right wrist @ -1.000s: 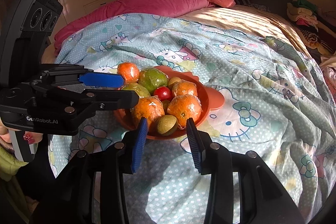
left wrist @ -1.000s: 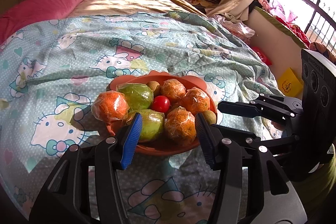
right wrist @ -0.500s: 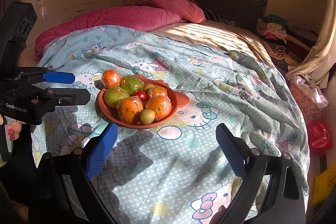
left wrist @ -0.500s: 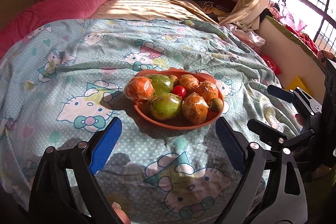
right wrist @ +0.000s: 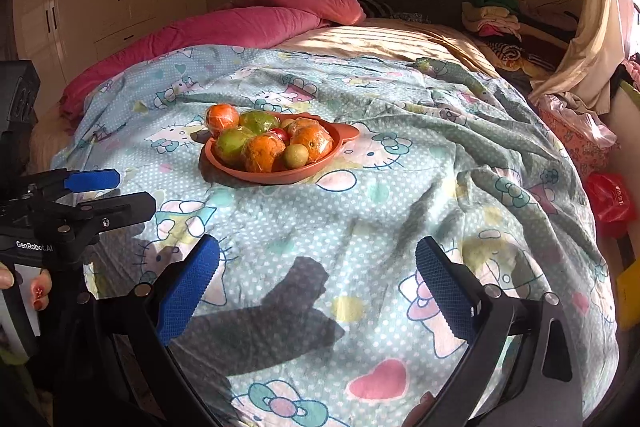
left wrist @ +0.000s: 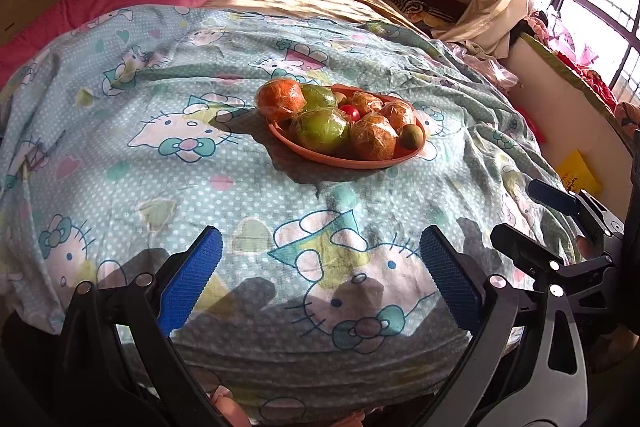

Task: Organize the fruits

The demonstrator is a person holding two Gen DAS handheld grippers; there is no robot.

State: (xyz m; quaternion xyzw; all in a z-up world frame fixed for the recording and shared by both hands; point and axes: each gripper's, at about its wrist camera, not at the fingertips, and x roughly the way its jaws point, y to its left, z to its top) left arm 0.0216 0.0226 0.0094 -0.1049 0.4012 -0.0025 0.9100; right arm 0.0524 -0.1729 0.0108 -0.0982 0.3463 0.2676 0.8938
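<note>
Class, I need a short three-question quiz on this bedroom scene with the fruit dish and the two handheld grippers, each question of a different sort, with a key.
1. True or false: the orange-brown plastic dish rests on the cartoon-print blue bedsheet.
2. The small red round fruit lies: A) among the other fruits in the dish, B) on the sheet, C) between the pads.
3. Fill in: the left gripper and right gripper are both ____ and hold nothing.

Key: 1 true; 2 A; 3 open.

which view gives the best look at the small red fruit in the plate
The left wrist view: the small red fruit sits in an open gap between the wrapped fruits, its rounded top plain. In the right wrist view only a sliver of it shows behind the front wrapped orange on the plate.
</note>
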